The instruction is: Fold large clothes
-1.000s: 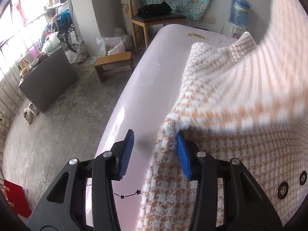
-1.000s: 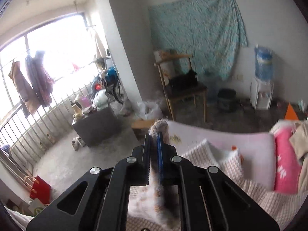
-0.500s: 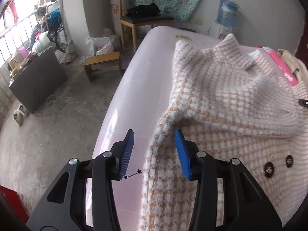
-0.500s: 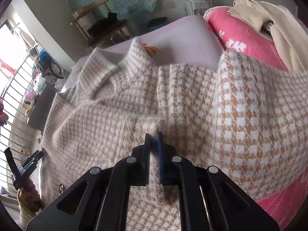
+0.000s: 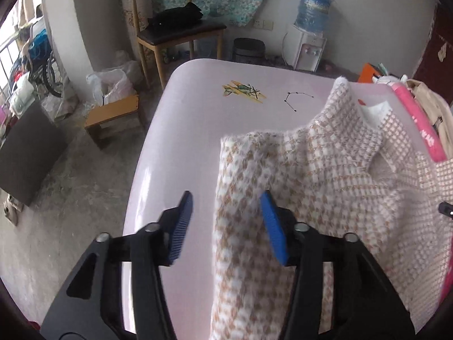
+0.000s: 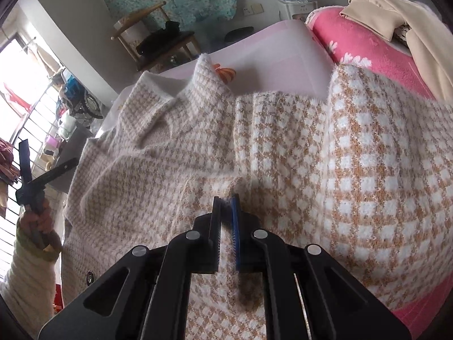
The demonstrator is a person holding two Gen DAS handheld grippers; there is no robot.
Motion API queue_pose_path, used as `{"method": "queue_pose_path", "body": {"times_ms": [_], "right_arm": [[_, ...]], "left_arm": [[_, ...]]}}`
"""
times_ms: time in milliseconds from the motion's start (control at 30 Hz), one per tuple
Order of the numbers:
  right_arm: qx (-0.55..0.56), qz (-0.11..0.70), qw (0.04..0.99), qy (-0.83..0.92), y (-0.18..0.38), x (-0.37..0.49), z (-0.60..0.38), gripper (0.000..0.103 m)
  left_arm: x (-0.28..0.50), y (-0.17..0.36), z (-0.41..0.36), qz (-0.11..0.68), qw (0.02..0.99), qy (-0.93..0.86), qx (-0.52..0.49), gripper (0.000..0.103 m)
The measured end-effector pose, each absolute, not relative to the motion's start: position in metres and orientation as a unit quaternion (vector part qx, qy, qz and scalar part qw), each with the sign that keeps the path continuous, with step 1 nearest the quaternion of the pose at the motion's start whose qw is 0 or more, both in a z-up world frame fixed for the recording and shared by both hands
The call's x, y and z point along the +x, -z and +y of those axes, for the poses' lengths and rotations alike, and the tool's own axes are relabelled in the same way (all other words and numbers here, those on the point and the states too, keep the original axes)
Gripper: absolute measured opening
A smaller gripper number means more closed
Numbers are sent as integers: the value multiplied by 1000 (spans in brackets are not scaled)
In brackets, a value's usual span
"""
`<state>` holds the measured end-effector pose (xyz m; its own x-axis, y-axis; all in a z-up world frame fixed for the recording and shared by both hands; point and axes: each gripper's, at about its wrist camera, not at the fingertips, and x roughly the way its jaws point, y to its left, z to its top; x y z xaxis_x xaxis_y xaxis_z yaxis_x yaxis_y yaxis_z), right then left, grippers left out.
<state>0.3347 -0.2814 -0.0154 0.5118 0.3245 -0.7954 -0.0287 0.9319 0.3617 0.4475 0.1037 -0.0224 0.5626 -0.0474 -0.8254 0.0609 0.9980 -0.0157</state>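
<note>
Since the earlier frame my right hand-held gripper (image 6: 226, 198) had dropped, laying the checked coat (image 6: 325, 170) folded over itself on the pink bed (image 5: 181, 130); it stayed clenched on a pinch of fabric. My left hand-held gripper's (image 5: 226, 209) jaws had just been closing, unclamped, the coat's edge between them.

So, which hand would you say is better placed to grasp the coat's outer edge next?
Left, probably: the left tool straddles the edge of the coat on the pink table, its jaws have just been closing with that edge between them. The right tool is shut on a fold and must release first.
</note>
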Motion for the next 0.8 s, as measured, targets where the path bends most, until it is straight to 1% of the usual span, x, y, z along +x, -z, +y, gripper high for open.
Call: {"method": "queue_pose_path", "body": {"times_ms": [33,100,233,333,467,533,567,600,667,733,800], "right_arm": [[153,481,857,-104,14,334,-282,7],[154,474,860,-109,10,334,-282,7],[159,446,872,-121,-8,336,-284,7],[165,444,873,-118,-7,343,-287,7],[155,470,863,-98,16,357,-285,7],[157,479,859,-90,20,357,-286,8],[157,480,859,-91,19,355,-286,13],[154,479,859,-90,16,351,-286,16],[152,479,859,-99,12,342,-284,33],[138,486,858,-95,11,335,-280,40],[118,499,854,-90,15,329,-273,42]], "left_arm": [[456,28,97,475,879,29,25,11],[459,28,96,472,881,22,26,8],[448,18,124,441,896,17,-50,7],[450,30,162,448,878,32,-167,7],[458,53,172,472,857,22,-205,8],[456,52,174,466,857,25,-216,12],[455,49,177,463,858,27,-221,15],[450,45,179,460,860,24,-221,20],[439,36,181,455,865,26,-209,25],[426,30,177,460,866,32,-195,26],[406,25,172,464,868,39,-173,26]]}}
